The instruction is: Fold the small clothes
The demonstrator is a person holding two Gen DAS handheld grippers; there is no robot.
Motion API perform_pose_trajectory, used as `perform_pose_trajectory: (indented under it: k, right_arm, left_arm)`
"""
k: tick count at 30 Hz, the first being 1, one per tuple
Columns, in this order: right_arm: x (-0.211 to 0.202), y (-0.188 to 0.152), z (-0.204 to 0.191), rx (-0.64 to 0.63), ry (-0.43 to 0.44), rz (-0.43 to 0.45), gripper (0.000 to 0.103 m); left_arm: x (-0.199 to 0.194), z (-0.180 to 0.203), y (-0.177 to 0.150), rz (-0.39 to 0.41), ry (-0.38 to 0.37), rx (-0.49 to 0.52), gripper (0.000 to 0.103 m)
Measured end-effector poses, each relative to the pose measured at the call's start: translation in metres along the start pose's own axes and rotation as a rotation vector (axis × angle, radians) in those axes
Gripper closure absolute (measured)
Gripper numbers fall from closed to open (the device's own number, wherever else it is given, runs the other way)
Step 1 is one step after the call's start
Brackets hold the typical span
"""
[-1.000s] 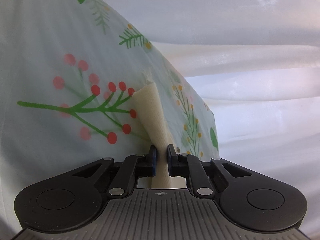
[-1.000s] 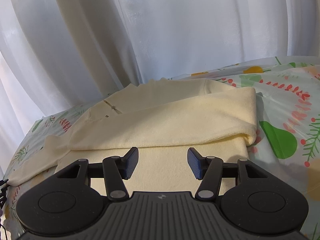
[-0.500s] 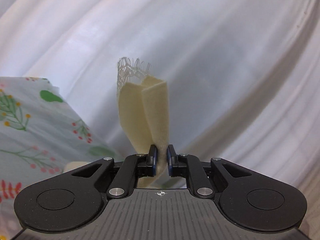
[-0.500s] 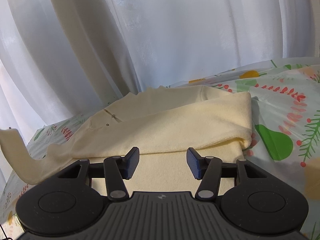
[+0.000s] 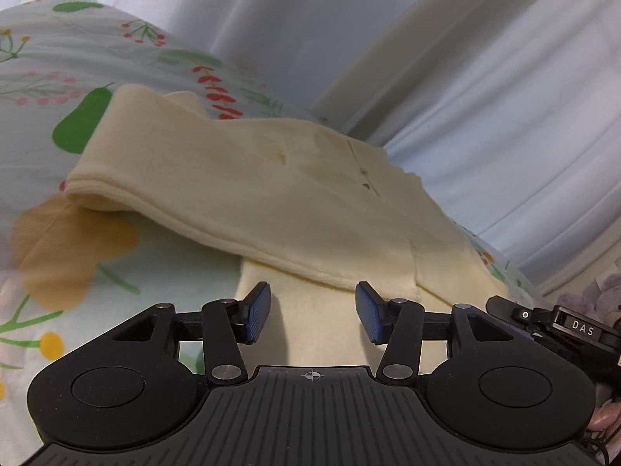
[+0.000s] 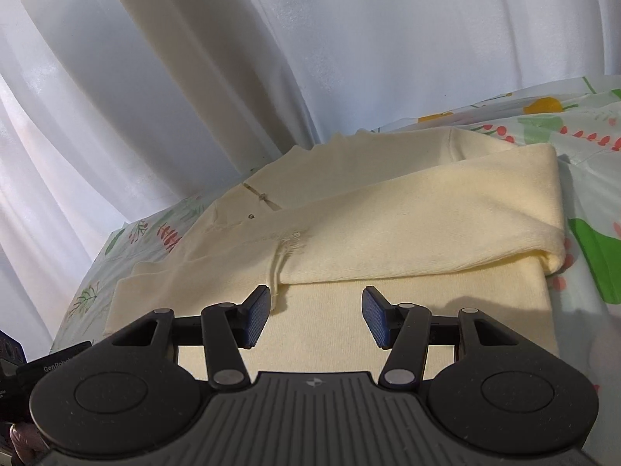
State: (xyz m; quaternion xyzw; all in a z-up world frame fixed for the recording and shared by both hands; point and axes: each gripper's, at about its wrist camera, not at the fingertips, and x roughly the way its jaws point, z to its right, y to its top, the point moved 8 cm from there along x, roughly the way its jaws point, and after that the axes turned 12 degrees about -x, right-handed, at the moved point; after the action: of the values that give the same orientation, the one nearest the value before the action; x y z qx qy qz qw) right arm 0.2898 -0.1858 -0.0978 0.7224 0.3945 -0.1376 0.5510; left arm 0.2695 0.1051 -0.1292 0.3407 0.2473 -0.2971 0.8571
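**Both grippers spread over the cream garment**

From my seat I see the left gripper [image 5: 313, 312] with its blue pads [image 5: 258, 312] wide apart and nothing between them, hovering low over the lower body of the cream garment [image 5: 271, 194]. The right gripper [image 6: 316, 318] is spread the same way, its pads [image 6: 374, 322] empty, above the same flat panel of the garment [image 6: 388, 233].

The garment lies on the floral sheet [image 5: 46, 89], which is pale with green leaves, red berries and an orange shape. One sleeve [image 6: 427, 225] is folded across the chest, its fold bulging at the right edge in the right wrist view. A second sleeve end with a lace-trimmed cuff [image 6: 289, 246] lies on top of it near the middle, just ahead of the right gripper's left finger. The placket with small buttons [image 6: 260, 198] shows near the neckline, toward the white curtain [image 6: 349, 58] behind the bed.

In the left wrist view I catch the edge of the other device [image 5: 562, 326] at lower right, marked DAS
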Motion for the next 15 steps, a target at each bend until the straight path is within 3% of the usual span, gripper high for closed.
perform_pose_trajectory:
  k: [1, 3, 7, 10, 11, 14, 15]
  right_arm:
    - [0.009, 0.001, -0.004, -0.002, 0.023, -0.014, 0.051]
    - [0.032, 0.003, -0.015, -0.004, 0.070, -0.047, 0.058]
    - [0.072, -0.002, -0.029, 0.016, 0.122, -0.134, 0.065]
    - [0.084, 0.003, -0.037, 0.030, 0.135, -0.124, 0.068]
    - [0.087, 0.004, -0.040, 0.033, 0.139, -0.124, 0.072]
    - [0.095, 0.005, -0.048, 0.016, 0.153, -0.143, 0.097]
    - [0.095, 0.008, -0.051, -0.009, 0.146, -0.127, 0.097]
  left_arm:
    - [-0.002, -0.007, 0.003, 0.005, -0.004, -0.027, 0.054]
    - [-0.009, -0.020, 0.008, 0.020, 0.000, -0.094, 0.050]
    - [-0.014, -0.035, 0.023, 0.067, 0.040, -0.135, 0.050]
    - [-0.015, -0.044, 0.029, 0.064, 0.020, -0.184, 0.050]
    - [-0.015, -0.046, 0.032, 0.067, 0.019, -0.194, 0.050]
    - [-0.012, -0.052, 0.040, 0.082, 0.015, -0.223, 0.051]
    - [-0.012, -0.052, 0.043, 0.084, 0.018, -0.231, 0.052]
